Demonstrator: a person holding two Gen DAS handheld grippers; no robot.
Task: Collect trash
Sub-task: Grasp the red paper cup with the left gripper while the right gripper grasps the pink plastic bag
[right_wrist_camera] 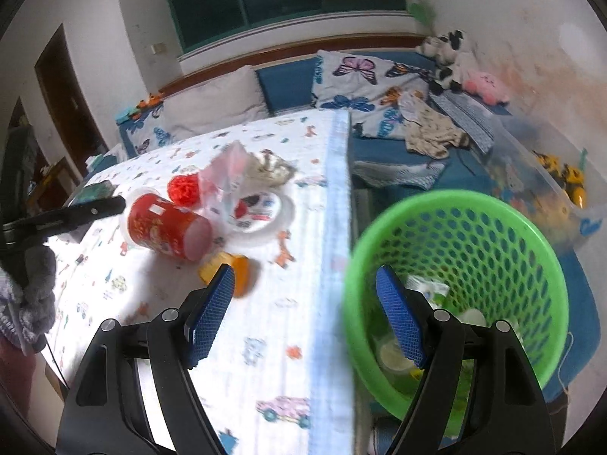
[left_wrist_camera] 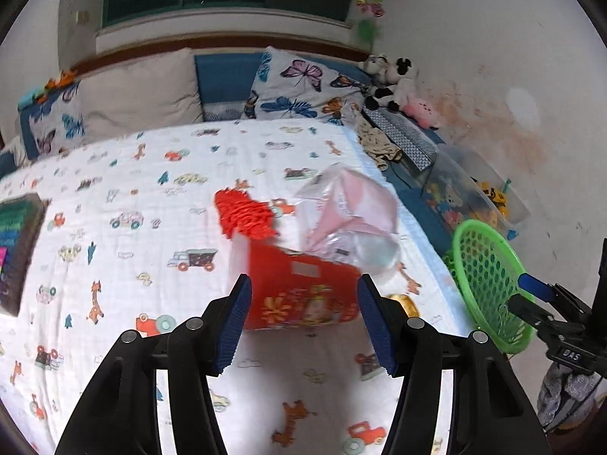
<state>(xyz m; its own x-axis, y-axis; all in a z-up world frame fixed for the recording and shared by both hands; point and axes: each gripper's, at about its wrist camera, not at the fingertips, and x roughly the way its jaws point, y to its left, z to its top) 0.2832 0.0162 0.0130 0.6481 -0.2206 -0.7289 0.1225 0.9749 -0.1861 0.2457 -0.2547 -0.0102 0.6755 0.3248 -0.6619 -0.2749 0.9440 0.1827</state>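
A red paper cup (left_wrist_camera: 303, 295) lies on its side on the patterned bed sheet; it also shows in the right wrist view (right_wrist_camera: 167, 227). My left gripper (left_wrist_camera: 305, 318) is open, its pads on either side of the cup, apart from it. Behind the cup lie a red frilly scrap (left_wrist_camera: 244, 214) and a clear pink plastic bag (left_wrist_camera: 349, 216). A yellow cap (right_wrist_camera: 229, 271) and a white lid (right_wrist_camera: 261, 208) lie nearby. My right gripper (right_wrist_camera: 305, 314) is open and empty over the bed edge, beside the green mesh basket (right_wrist_camera: 455, 284), which holds some trash.
Pillows (left_wrist_camera: 299, 87) and soft toys (left_wrist_camera: 390, 83) line the bed's far side. A clear bin of toys (left_wrist_camera: 474, 197) stands by the wall. A dark book (left_wrist_camera: 15, 250) lies at the bed's left. The green basket's rim (left_wrist_camera: 489, 284) is at my right.
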